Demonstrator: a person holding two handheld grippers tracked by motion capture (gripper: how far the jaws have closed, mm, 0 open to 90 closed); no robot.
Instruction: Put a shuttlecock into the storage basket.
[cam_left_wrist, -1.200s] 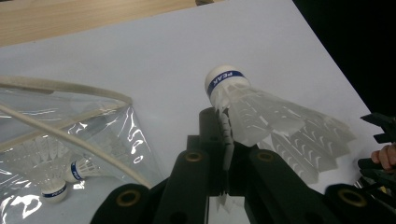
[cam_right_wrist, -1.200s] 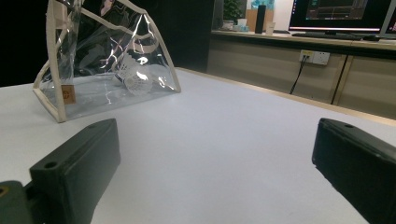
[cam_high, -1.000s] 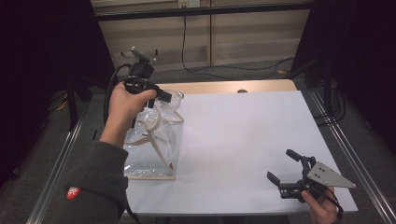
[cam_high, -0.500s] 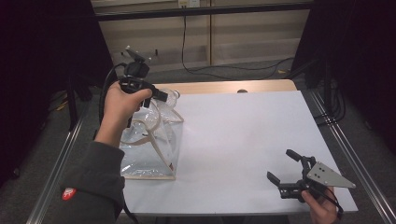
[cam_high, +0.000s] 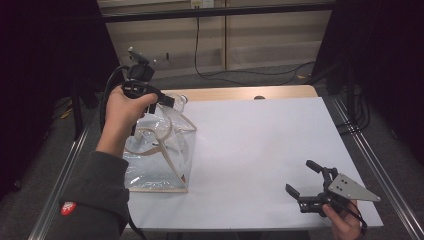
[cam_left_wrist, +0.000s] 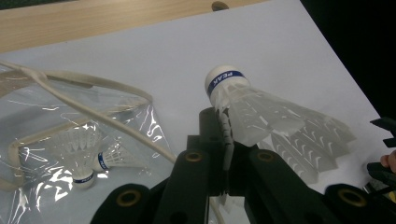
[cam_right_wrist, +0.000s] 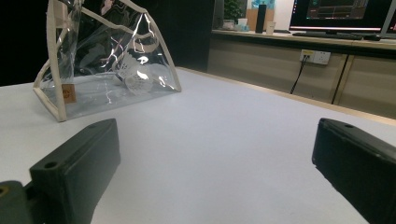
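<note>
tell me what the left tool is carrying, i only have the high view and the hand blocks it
Observer: The left tool is shut on a white plastic shuttlecock, pinching the edge of its skirt.
Operator: which way is its cork end pointing
Observer: Away from the tool, toward the wooden strip at the table's far edge; the cork has a blue band with lettering.
Operator: anything in the clear bag yet
Observer: Yes, the left gripper view shows two shuttlecocks lying inside the clear bag, below the cream handles.
Operator: and the right tool
Observer: The right tool is open with nothing between its jaws, low over the white table top and facing the bag.
</note>
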